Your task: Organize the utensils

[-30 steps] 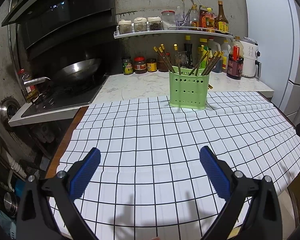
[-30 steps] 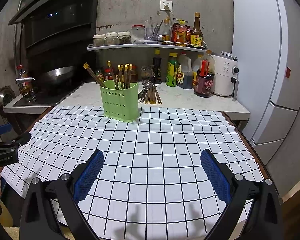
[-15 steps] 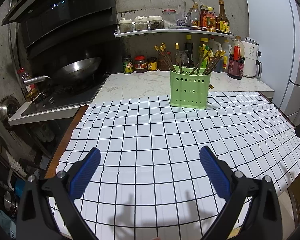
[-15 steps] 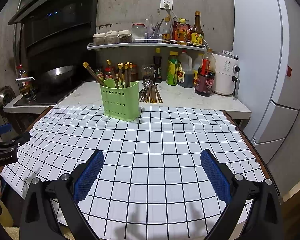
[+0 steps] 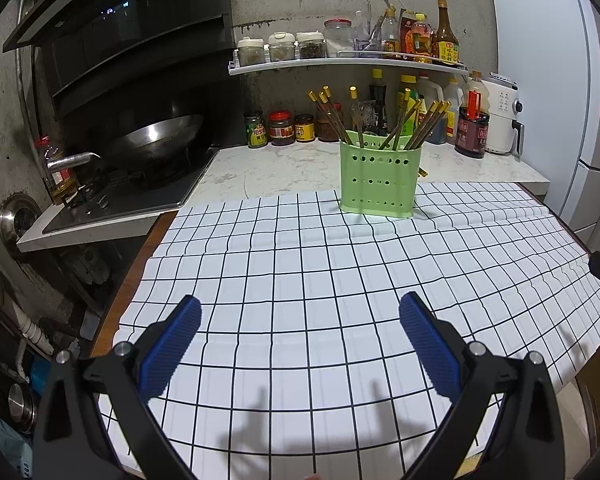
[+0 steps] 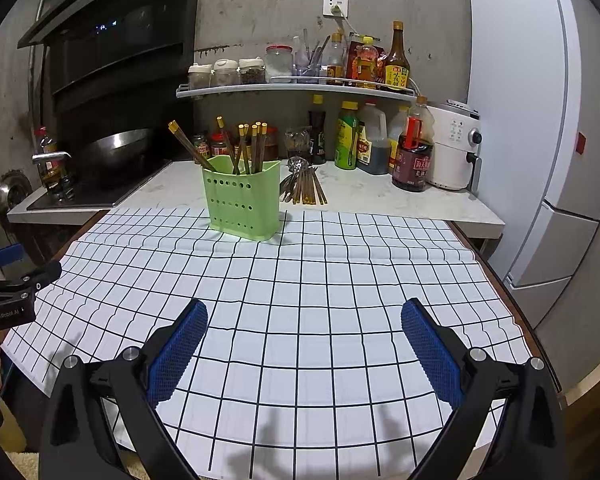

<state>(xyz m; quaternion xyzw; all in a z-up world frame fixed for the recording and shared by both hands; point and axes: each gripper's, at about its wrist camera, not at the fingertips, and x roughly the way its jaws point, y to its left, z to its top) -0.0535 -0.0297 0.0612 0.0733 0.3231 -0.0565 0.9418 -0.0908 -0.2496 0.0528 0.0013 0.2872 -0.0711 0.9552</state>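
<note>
Left gripper, left edge of the right wrist view: "GenRobot.AI" in small pale letters on its black body.
Green-lidded jar, centre of the left wrist view, on the counter by the stove: "Yes" legible on its label; the rest too small to read.
Dark sauce bottle, right of centre in the right wrist view: red label with Chinese characters, not legible.
Shelf bottles, upper centre: yellow and red labels, print too small to read.
Range hood, upper left: lit display, digits unreadable.
</note>
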